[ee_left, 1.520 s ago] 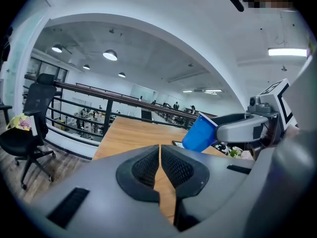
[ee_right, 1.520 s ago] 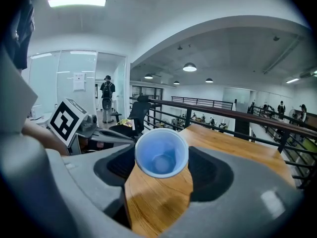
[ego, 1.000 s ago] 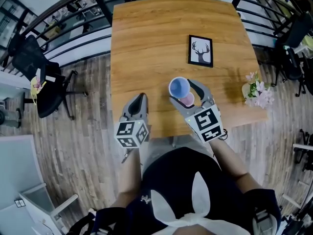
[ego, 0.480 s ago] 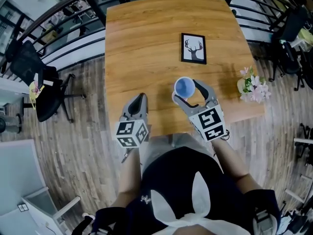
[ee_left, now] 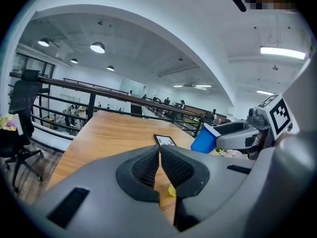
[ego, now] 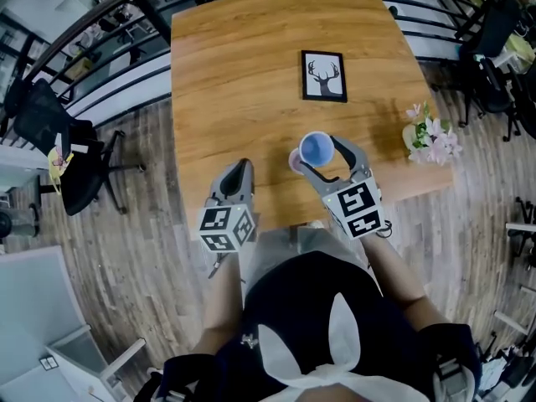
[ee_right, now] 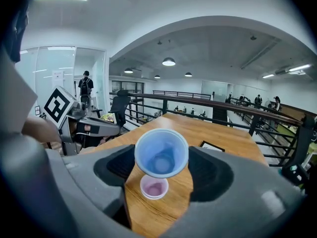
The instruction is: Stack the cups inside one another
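Your right tongs point(ee_right: 162, 165) are clamped on the blue cup point(ee_right: 161, 152), holding it upright in the air almost over the pink cup point(ee_right: 154, 187), which stands on the surface point(ego: 243, 74), probably so it can go straight down inside. Your left tongs point(ee_left: 159, 157) are together and empty at the near left, clear of the stacking.

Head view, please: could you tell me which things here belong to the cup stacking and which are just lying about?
Part of the job: blue cup, held in the right tongs; pink cup on the table.
Lying about: framed deer picture; flowers at the table's edge.
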A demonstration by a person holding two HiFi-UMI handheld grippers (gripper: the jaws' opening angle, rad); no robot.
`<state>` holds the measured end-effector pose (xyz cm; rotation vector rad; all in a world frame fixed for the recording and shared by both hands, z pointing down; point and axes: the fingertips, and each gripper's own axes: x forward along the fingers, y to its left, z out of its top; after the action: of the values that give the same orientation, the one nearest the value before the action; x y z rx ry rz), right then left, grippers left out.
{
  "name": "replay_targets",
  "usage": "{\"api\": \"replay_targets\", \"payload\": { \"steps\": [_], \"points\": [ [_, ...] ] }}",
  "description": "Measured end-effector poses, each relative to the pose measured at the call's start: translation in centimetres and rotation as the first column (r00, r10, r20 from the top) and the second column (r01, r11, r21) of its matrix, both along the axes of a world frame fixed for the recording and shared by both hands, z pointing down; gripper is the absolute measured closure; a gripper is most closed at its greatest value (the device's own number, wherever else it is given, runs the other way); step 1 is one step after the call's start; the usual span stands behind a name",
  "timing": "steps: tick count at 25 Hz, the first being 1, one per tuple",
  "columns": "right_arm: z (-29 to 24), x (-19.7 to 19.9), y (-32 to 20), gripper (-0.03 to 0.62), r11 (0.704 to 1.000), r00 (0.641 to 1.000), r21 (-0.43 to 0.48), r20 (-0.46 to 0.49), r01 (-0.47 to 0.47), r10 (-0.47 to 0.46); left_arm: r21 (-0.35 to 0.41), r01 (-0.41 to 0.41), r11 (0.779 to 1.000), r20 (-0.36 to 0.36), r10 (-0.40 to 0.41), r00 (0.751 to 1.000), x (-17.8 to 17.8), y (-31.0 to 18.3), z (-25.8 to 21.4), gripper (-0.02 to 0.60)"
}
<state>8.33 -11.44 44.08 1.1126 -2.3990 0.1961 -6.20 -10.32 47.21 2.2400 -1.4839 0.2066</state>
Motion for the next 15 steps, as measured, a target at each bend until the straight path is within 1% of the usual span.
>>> {"api": "replay_targets", "payload": {
  "steps": [7, 15],
  "points": [
    [1.8, 0.2, -0.1, 0.261, 0.999, 1.0, -0.048, -0.012, 0.003, -0.003, -0.024, -0.032, 0.999, 0.009, 0.032, 0.999, 1.1, 0.0, 0.8, 0.554],
    [4.5, -0.1, -0.2, 0.261, 0.995, 0.999, -0.103, -0.029, 0.012, -0.015, -0.047, -0.025, 0.999, 0.015, 0.026, 1.0, 0.6, 0.2, 1.6, 0.554]
  ]
}}
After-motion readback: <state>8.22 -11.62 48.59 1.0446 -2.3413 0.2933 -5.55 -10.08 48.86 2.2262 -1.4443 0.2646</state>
